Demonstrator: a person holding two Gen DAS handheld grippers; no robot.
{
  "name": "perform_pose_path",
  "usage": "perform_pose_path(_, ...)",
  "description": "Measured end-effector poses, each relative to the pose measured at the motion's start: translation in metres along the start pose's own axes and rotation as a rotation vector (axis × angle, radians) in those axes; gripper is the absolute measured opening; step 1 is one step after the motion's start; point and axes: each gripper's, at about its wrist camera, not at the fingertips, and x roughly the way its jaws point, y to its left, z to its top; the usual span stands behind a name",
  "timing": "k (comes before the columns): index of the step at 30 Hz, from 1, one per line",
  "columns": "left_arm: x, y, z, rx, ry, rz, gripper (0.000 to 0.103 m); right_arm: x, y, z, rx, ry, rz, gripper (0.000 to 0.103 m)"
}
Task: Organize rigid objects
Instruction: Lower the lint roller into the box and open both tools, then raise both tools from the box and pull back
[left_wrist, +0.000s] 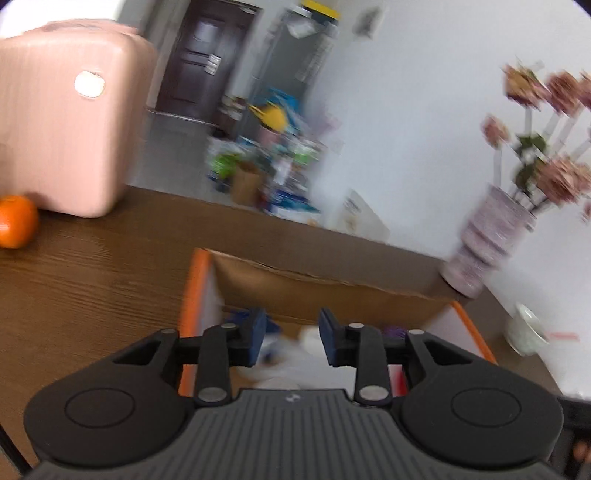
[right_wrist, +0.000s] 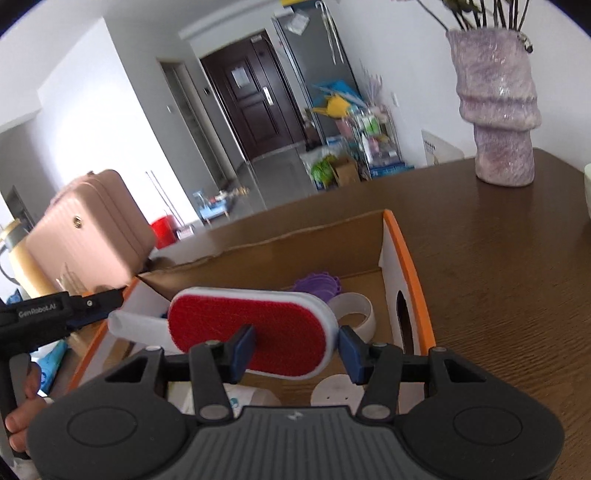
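My left gripper (left_wrist: 291, 338) hangs over the cardboard box (left_wrist: 332, 284), jaws apart w/ nothing between. Orange (left_wrist: 16, 226) & pink case (left_wrist: 66, 122) far left on table (left_wrist: 92, 266); vase (left_wrist: 487, 240) right.

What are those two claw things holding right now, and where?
The right gripper clamps the red-faced lint brush across its head; the left gripper holds nothing.

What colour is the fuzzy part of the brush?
Red, with a white rim; the brush shows best in the right wrist view.
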Motion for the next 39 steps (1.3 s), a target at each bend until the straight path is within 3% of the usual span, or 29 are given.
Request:
perform_pose_path(2, 0.008, -0.009, 0.0, 0.044, 0.029, 0.003, 0.04, 0.006, 0.005, 0.003, -0.031, 0.044, -0.029, 0.044)
perform_pose_path(5, 0.01, -0.019, -0.004, 0.103, -0.021, 0.064, 0.057, 0.009, 0.01, 0.009, -0.054, 0.06, -0.09, 0.048)
perform_pose_path(6, 0.011, -0.02, -0.004, 0.118, -0.016, 0.072, 0.059, 0.008, 0.01, 0.01, -0.06, 0.066, -0.102, 0.052)
perform_pose_path(8, 0.009, -0.022, -0.004, 0.131, -0.008, 0.079, 0.074, 0.006, 0.012, 0.014, -0.068, 0.069, -0.109, 0.058)
perform_pose_path(10, 0.006, -0.024, -0.002, 0.149, -0.007, 0.091, 0.079, 0.001, 0.015, 0.018, -0.094, 0.073, -0.104, 0.062)
perform_pose_path(20, -0.039, -0.044, 0.01, 0.228, -0.017, 0.157, 0.086, -0.037, 0.034, 0.046, -0.156, 0.071, -0.112, 0.073)
perform_pose_path(23, -0.066, -0.057, 0.011, 0.261, -0.032, 0.166, 0.099, -0.063, 0.04, 0.049, -0.154, 0.034, -0.095, 0.08)
perform_pose_path(27, -0.1, -0.075, 0.007, 0.294, -0.069, 0.193, 0.101, -0.096, 0.053, 0.044, -0.181, -0.022, -0.094, 0.085)
perform_pose_path(32, -0.147, -0.095, -0.01, 0.322, -0.169, 0.223, 0.103, -0.142, 0.065, 0.028, -0.221, -0.163, -0.132, 0.091)
perform_pose_path(39, -0.201, -0.109, -0.047, 0.313, -0.311, 0.222, 0.103, -0.196, 0.062, -0.004, -0.186, -0.338, -0.116, 0.097)
